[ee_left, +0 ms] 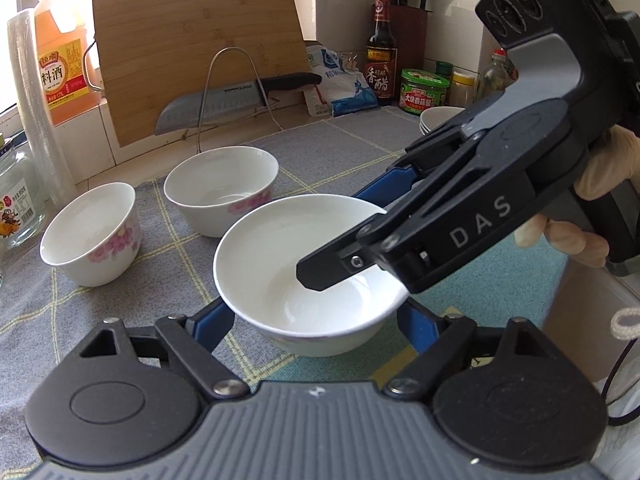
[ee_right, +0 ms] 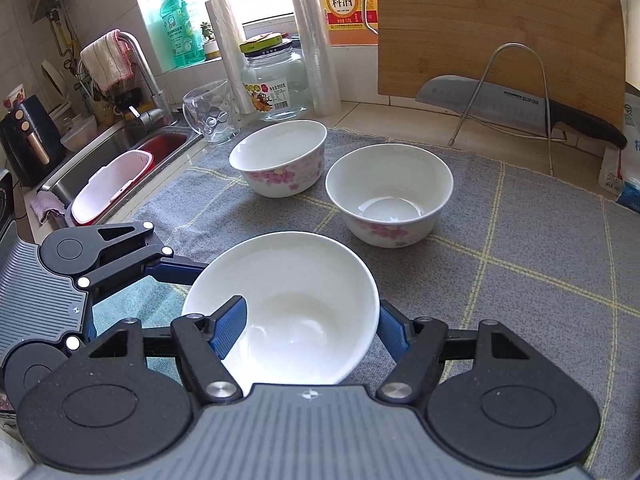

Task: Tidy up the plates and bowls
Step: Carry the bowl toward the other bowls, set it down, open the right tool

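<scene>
A plain white bowl (ee_left: pixel 280 264) (ee_right: pixel 296 280) hangs just above the grey checked cloth (ee_left: pixel 328 148). My left gripper (ee_left: pixel 314 320) is shut on its lower sides, a blue finger on each flank. My right gripper (ee_left: pixel 344 236) (ee_right: pixel 312 312) comes in from the right and is shut on the bowl's wall, one finger inside and one outside. In the right wrist view the left gripper's fingers (ee_right: pixel 176 271) reach in behind the bowl's left edge. Two flowered bowls (ee_left: pixel 92 236) (ee_left: pixel 222 188) stand upright on the cloth beyond. A stack of white plates (ee_left: pixel 440 118) sits at the far right.
A cutting board (ee_left: pixel 192 48) leans on the back wall, with a knife (ee_left: pixel 224 100) on a wire rack in front of it. Bottles and jars (ee_left: pixel 382 52) line the back. A glass mug (ee_right: pixel 210 112), a jar (ee_right: pixel 276 80) and the sink (ee_right: pixel 120 148) lie to the left.
</scene>
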Motion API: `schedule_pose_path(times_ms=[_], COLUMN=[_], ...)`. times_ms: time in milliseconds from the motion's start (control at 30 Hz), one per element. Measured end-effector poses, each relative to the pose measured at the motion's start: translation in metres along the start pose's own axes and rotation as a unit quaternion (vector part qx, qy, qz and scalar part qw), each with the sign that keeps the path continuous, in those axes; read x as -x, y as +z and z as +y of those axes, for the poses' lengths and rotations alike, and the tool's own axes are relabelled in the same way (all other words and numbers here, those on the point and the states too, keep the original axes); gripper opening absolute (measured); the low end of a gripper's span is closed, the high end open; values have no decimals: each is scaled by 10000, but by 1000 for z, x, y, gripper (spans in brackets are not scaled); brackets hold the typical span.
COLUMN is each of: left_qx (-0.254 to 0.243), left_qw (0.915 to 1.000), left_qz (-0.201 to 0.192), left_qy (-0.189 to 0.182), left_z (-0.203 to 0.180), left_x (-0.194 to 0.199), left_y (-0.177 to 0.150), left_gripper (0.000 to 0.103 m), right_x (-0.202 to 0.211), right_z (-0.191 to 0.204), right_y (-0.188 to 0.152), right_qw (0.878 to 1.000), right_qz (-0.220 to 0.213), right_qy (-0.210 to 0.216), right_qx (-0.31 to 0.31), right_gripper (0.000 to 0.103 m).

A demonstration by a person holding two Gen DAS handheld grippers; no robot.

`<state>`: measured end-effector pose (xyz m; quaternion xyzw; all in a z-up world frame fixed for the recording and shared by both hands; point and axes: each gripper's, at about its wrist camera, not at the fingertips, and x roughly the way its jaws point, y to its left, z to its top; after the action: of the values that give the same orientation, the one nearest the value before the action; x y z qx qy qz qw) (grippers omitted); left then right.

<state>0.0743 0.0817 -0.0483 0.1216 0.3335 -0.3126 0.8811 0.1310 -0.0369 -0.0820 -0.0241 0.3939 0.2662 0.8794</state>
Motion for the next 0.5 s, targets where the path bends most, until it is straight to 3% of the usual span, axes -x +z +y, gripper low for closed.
schedule_pose_path(times_ms=[500], left_qx=[-158], left_qw=[9987], left_qz=[64], left_qy=[-486], left_z=[-24], left_x=[-29], left_y=[15], left_gripper=[88], right_x=[26], right_z=[-34], right_y=[-20], right_qw=[9988], right_qz=[11], right_qy=[-392], right_qx=[-299], right_gripper=[75])
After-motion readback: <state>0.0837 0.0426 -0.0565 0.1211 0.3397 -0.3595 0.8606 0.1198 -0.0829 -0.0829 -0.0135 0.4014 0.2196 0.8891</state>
